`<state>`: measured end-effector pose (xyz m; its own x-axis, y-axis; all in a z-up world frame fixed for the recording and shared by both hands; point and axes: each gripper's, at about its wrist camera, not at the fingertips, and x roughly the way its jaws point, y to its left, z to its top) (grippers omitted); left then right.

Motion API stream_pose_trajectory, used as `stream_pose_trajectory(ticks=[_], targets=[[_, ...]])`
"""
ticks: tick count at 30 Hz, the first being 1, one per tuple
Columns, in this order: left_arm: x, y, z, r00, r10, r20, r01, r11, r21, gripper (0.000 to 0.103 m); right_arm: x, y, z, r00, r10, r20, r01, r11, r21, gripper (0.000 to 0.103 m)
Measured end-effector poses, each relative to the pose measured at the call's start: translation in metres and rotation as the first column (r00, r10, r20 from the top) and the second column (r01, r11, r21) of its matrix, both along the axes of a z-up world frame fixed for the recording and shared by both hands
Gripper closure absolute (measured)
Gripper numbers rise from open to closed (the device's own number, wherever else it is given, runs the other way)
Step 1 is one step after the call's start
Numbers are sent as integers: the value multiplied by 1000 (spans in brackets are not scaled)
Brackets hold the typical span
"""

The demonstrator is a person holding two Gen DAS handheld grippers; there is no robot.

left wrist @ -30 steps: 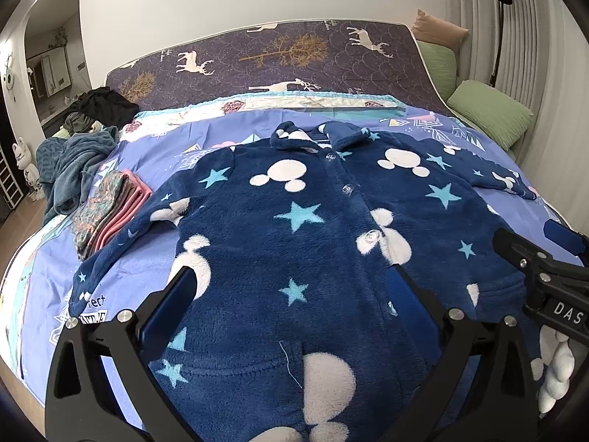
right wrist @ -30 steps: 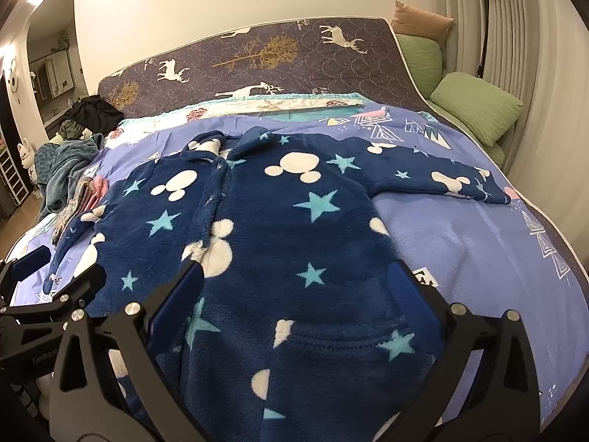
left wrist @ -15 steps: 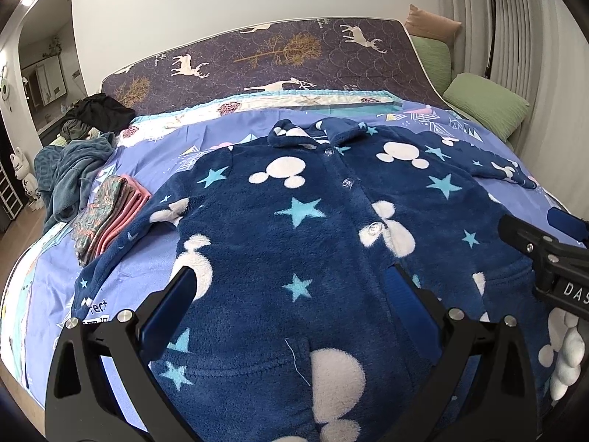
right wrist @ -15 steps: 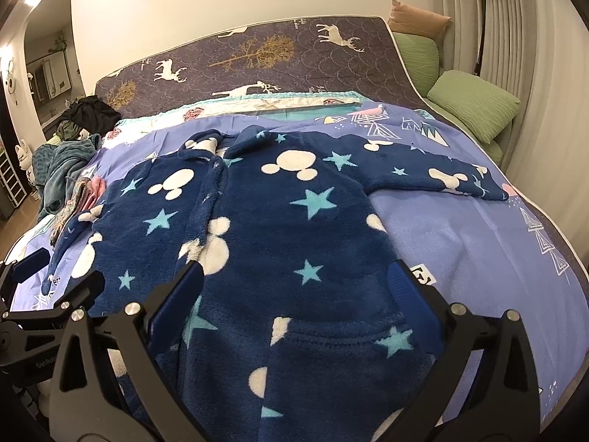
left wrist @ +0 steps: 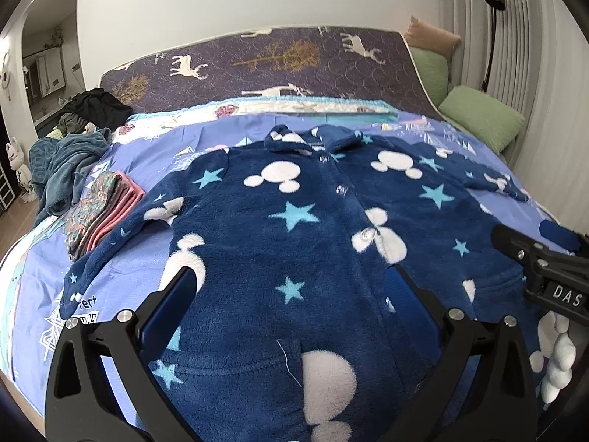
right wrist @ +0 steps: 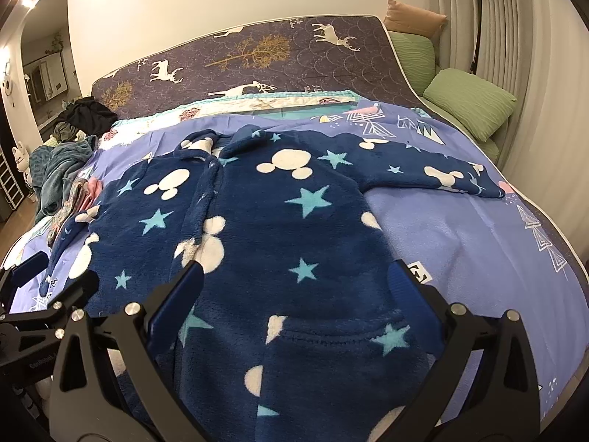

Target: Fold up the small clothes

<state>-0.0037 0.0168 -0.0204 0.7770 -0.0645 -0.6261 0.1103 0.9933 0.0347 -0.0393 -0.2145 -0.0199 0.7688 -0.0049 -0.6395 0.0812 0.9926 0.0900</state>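
left claw [left wrist: 291, 294] wide, holding nothing, low over hem | right claw [right wrist: 294, 287] wide, holding nothing, over pocket | navy fleece buttoned jacket with white mouse heads and pale-blue stars [left wrist: 294, 228] flat, sleeves spread, frame centre on lilac-sheeted bed [right wrist: 478, 243] | folded pink and patterned cloth stack [left wrist: 99, 213] centre left, beside sleeve

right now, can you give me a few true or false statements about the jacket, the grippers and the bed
1. The navy fleece jacket with white mouse heads and blue stars lies spread flat, front up. True.
2. The left gripper is shut on a sleeve. False: it is open and holds nothing.
3. The right gripper is open. True.
4. A folded pink and patterned cloth stack lies by the jacket's sleeve. True.
5. The green pillows lie on the jacket. False: they lie beside the bed.
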Motion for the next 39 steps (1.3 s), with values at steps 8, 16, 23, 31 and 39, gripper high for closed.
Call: stream_pose_trajectory(ticks=[8, 16, 23, 31, 39], targets=[[-5, -3, 5, 998, -11, 65, 10, 1000, 17, 1, -3, 3, 2, 1000, -6, 23, 7, 1000, -24, 2], [-1, -1, -2, 1000, -19, 3, 19, 1000, 23, 1, -3, 5, 3, 1000, -1, 22, 2, 999, -43, 2], [2, 3, -6, 1000, -20, -22, 20, 1000, -2, 2, -4, 4, 3, 1000, -7, 31, 8, 1000, -29, 2], [3, 6, -9, 999, -19, -33, 19, 1000, -13, 2, -5, 3, 4, 999, -16, 46, 16, 1000, -7, 2], [1, 21, -12, 1000, -6, -24, 5, 999, -39, 2, 7, 20, 4, 999, 35, -25, -36, 999, -31, 2]])
